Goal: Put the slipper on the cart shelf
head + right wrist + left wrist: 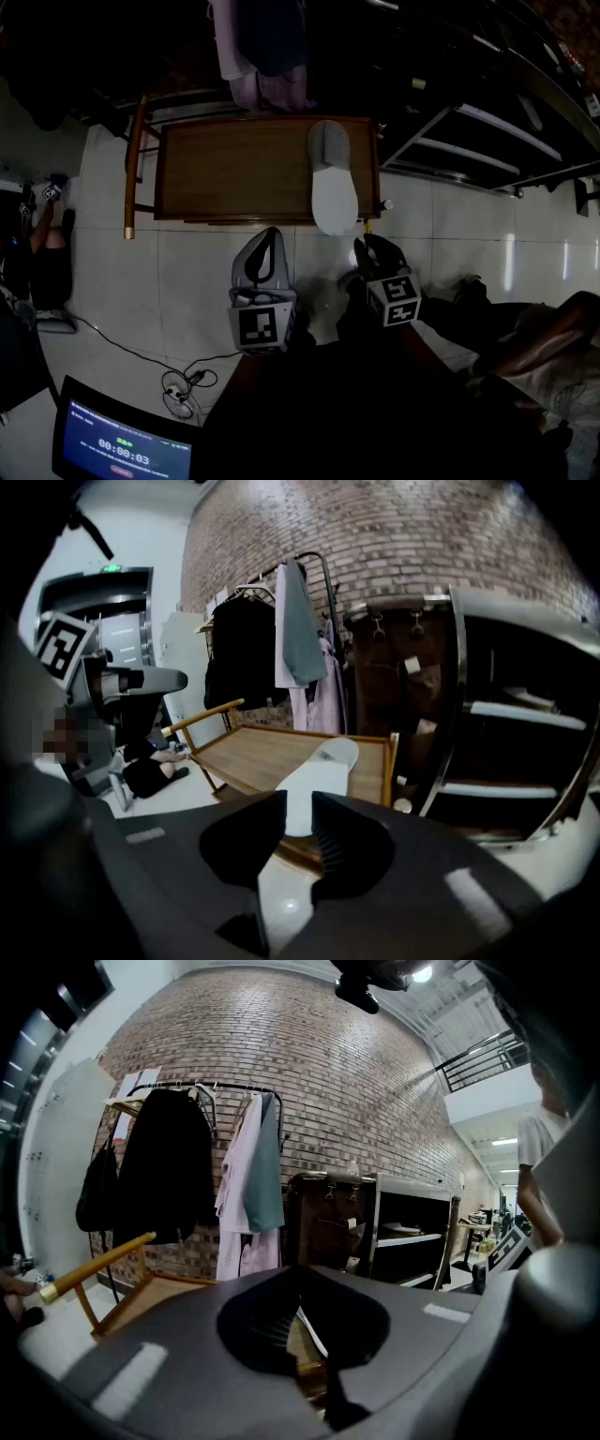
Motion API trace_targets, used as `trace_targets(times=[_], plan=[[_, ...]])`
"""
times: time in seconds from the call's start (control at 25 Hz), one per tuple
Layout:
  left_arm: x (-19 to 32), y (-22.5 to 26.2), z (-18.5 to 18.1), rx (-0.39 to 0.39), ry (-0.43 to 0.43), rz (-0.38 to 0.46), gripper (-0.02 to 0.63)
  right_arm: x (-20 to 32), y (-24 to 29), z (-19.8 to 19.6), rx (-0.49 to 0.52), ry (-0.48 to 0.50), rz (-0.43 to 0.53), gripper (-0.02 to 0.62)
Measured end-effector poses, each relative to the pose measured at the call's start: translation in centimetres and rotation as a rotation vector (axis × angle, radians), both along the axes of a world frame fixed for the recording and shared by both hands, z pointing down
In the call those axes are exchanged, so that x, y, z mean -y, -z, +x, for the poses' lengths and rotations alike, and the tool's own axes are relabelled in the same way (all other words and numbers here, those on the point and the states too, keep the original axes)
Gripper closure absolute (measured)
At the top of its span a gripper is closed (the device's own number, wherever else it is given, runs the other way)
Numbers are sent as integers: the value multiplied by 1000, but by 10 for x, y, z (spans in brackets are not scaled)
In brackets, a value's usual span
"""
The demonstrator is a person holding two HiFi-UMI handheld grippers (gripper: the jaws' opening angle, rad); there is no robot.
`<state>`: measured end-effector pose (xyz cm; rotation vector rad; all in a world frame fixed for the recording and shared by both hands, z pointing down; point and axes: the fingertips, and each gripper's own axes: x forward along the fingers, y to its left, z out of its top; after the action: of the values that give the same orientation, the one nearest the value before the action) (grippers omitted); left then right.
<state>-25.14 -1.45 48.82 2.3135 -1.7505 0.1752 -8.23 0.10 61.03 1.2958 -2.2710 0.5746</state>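
Observation:
A white slipper [330, 183] with a grey toe lies lengthwise on the right end of a low wooden table [225, 169], its heel hanging over the front edge. In the right gripper view the slipper [314, 780] shows beyond the gap between the jaws. My right gripper [366, 246] [298, 803] hovers just short of the heel, slightly to its right. It is open, with nothing between its jaws. My left gripper [270, 234] [298, 1274] is shut and empty, in front of the table's middle. The cart's metal shelves [487, 127] [511, 714] [408, 1237] stand to the right of the table.
A clothes rack with hanging garments [267, 47] [206, 1157] [291, 639] stands behind the table against a brick wall. A person [47, 253] [150, 771] sits on the tiled floor at the left. A monitor [122, 450] and a power strip with cable [178, 389] are near my feet.

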Motion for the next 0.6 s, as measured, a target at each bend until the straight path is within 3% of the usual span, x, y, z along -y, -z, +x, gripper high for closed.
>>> trace_targets(times=[0.08,0.24,0.4,0.6], plan=[[1,-1,-2,7,5,4,591,1,-13,4,97,-47,-78,477],[1,1,-1,11,4,10,591,6,-37,17,320,-214,-248,449],[0,2,-3,11,7,8,591,11,-58,16,610,-355,-411,431],[0,2,-13,13,25,0,591,27,-75,6,849,-453,-520,399]])
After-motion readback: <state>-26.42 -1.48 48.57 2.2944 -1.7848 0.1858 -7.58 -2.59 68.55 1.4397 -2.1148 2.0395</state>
